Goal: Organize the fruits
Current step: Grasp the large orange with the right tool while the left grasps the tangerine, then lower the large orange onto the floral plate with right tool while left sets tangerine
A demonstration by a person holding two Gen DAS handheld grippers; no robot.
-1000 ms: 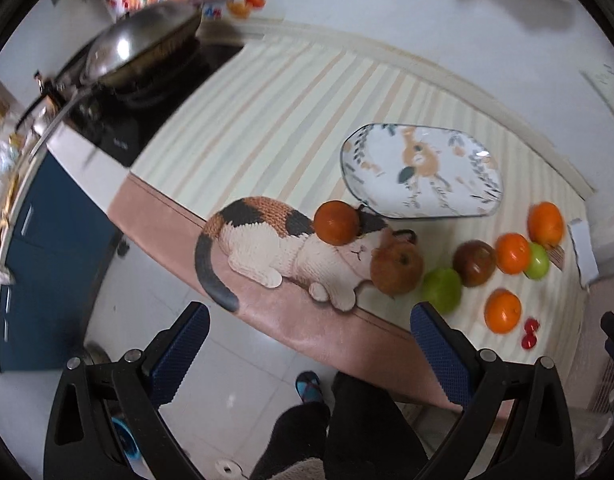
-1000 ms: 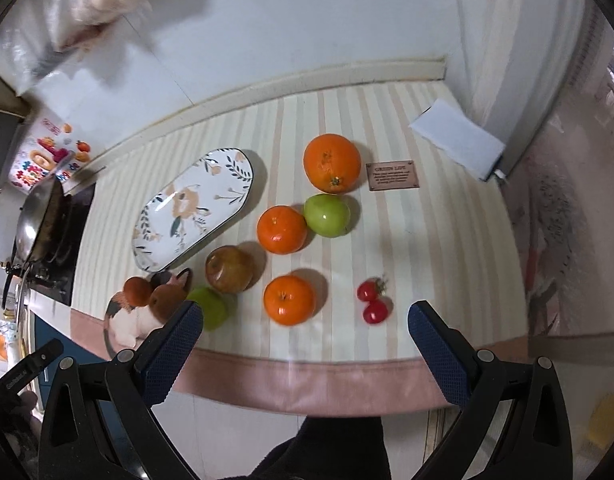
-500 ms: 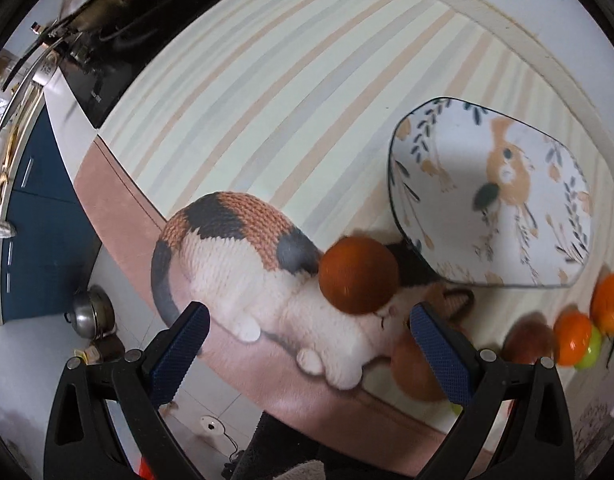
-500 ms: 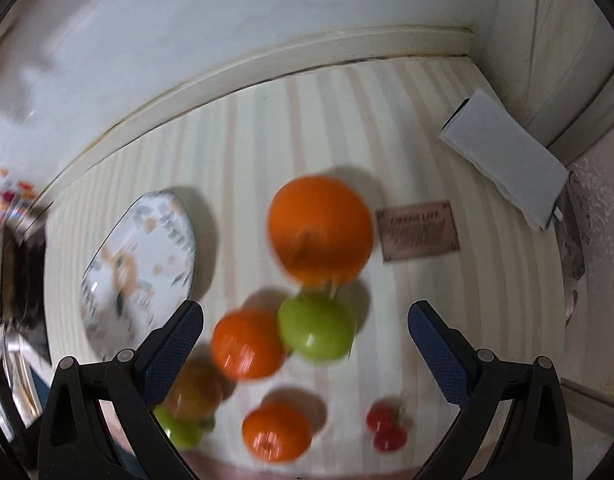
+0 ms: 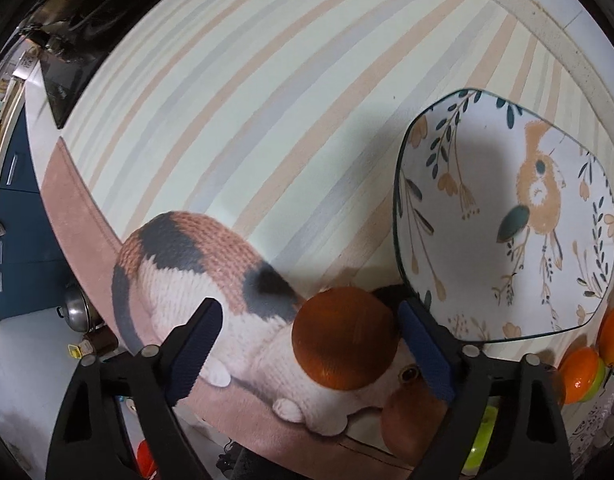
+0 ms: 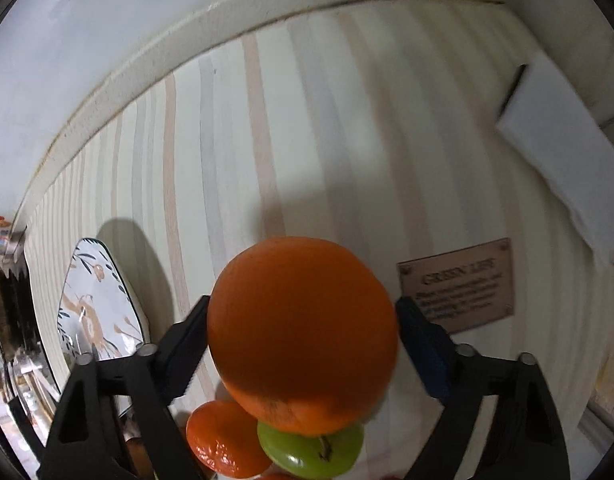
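Observation:
In the left wrist view my left gripper [image 5: 313,344] is open around a dark orange round fruit [image 5: 343,338] lying on the cat print of the mat; its right finger sits near the fruit, the left stands apart. The patterned plate [image 5: 503,216] lies just right of it. In the right wrist view my right gripper [image 6: 303,344] is open around a large orange [image 6: 301,332], fingers close on both sides. A green apple [image 6: 311,454] and a small orange [image 6: 223,440] lie just below it. The plate also shows at the left of this view [image 6: 95,304].
A brown fruit [image 5: 415,420], a green fruit [image 5: 481,444] and two oranges [image 5: 583,368] lie at the left view's lower right. A black stove [image 5: 67,36] is at far left. A brown label card [image 6: 459,284] and a white block [image 6: 563,160] lie right of the large orange.
Both grippers have moved down and forward: the left now straddles the dark orange fruit, the right now straddles the large orange. Jaws stay open.

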